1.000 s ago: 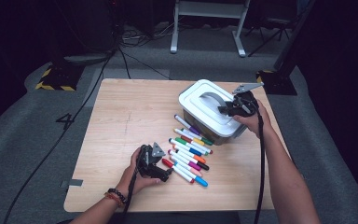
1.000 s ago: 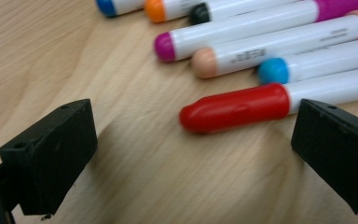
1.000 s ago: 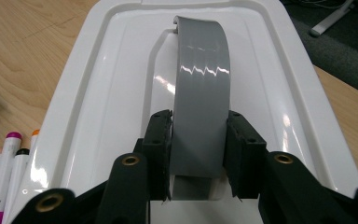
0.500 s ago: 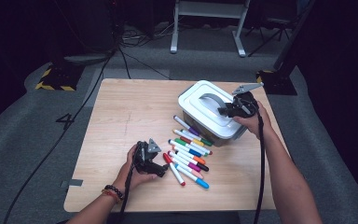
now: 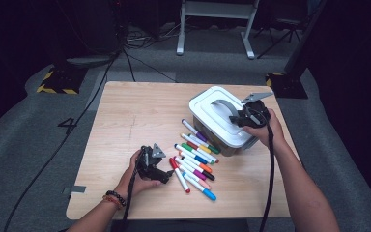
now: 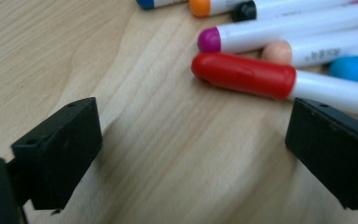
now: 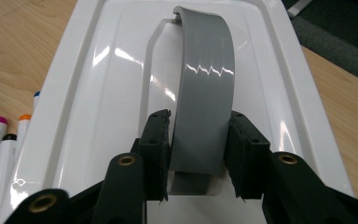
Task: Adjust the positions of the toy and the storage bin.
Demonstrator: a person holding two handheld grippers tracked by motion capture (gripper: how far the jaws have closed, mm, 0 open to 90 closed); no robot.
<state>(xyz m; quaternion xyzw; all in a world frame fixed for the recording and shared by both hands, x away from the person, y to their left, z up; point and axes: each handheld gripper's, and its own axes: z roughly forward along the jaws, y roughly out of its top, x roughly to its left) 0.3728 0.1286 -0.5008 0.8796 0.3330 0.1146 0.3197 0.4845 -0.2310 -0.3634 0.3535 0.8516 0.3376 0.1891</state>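
Left gripper (image 6: 193,140), jaws wide apart just above the table (image 5: 125,116), faces the red marker (image 6: 244,74) — lying crosswise ahead, toward its right jaw — while the right gripper (image 7: 198,144) clamps the box's grey handle (image 7: 205,102).

A dark "4" is marked on the grey floor mat (image 5: 68,125); marker print is too blurred to read.

White lidded box (image 5: 221,122), grey arched handle (image 7: 204,102), beside scattered markers (image 5: 195,159).
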